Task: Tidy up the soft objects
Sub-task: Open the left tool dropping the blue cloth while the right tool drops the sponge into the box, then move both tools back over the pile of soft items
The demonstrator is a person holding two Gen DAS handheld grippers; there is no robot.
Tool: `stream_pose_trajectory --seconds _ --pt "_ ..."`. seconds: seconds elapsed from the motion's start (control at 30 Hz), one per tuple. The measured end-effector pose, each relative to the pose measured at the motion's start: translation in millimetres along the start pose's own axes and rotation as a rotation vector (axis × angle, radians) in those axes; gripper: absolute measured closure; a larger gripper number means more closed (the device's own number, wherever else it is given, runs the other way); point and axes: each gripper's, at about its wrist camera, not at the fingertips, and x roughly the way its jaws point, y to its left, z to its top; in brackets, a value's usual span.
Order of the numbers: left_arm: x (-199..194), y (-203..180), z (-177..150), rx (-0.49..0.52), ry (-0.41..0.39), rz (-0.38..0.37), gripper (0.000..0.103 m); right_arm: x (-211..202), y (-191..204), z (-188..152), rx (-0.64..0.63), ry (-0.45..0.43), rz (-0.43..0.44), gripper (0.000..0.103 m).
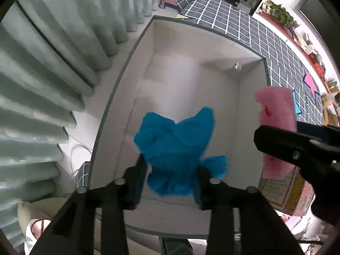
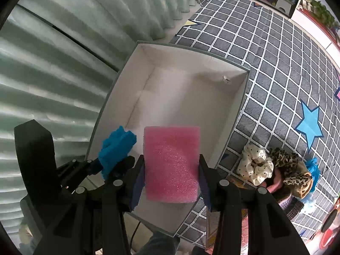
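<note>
My left gripper point(image 1: 171, 167) is shut on a blue fluffy cloth point(image 1: 178, 148) and holds it over the open white box point(image 1: 191, 42). My right gripper point(image 2: 171, 165) is shut on a pink foam block point(image 2: 172, 163) and holds it above the near part of the same box point(image 2: 191, 51). The blue cloth point(image 2: 115, 148) and the left gripper show at the left of the right wrist view. The pink foam point(image 1: 275, 114) and the right gripper show at the right of the left wrist view. The box holds only a small scrap near its far corner.
The box stands on a grey checked cloth point(image 2: 276, 63) with blue star shapes. A white dotted scrunchie point(image 2: 255, 165), a leopard scrunchie point(image 2: 284, 159) and other soft items lie to the right of the box. Pale curtains point(image 2: 63, 63) hang on the left.
</note>
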Motion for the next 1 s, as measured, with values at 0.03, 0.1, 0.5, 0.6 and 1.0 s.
stream_pose_trajectory --seconds 0.03,0.1,0.5,0.6,1.0 --pt "0 0 0 -0.004 -0.001 0.002 0.049 0 0 0 -0.001 0.0 -0.001 0.056" --pt "-1 1 -1 -0.014 -0.001 -0.005 0.033 0 0 0 0.0 0.0 -0.001 0.056" --pt "-5 10 -5 -0.104 -0.024 -0.125 0.0 -4 -3 1 0.015 -0.012 -0.043 0.0" --pt "-8 11 -5 -0.107 -0.035 -0.153 0.0 -11 -7 0 0.02 -0.044 -0.043 0.0" --pt "-39 -21 -16 0.027 -0.077 -0.293 0.0 -42 -39 -5 0.168 -0.151 -0.059 0.0"
